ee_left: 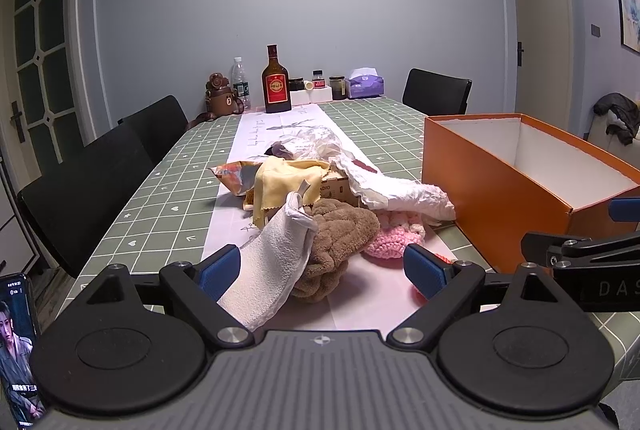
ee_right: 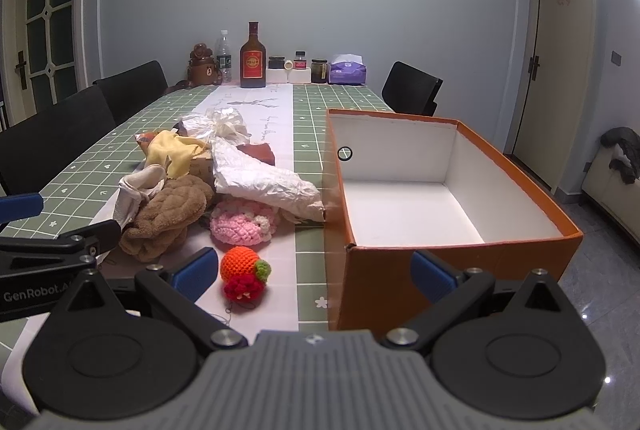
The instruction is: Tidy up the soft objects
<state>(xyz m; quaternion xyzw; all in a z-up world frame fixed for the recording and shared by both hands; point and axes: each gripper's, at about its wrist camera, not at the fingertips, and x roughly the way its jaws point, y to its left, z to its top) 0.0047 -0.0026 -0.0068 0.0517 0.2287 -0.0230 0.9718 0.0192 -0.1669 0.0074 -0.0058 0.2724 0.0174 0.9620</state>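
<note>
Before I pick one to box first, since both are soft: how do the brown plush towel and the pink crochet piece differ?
The brown plush towel is bulkier and piled in folds; the pink crochet piece is smaller and lies low. The towel looks fuzzy and plain brown; the crochet shows knotted pink yarn with a cream edge. A white glove drapes over the towel; nothing covers the crochet. Both lie on the white runner, outside the orange box.

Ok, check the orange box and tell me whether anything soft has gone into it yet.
No. In the right wrist view the orange box shows only its bare white floor and walls, with nothing lying inside.
</note>
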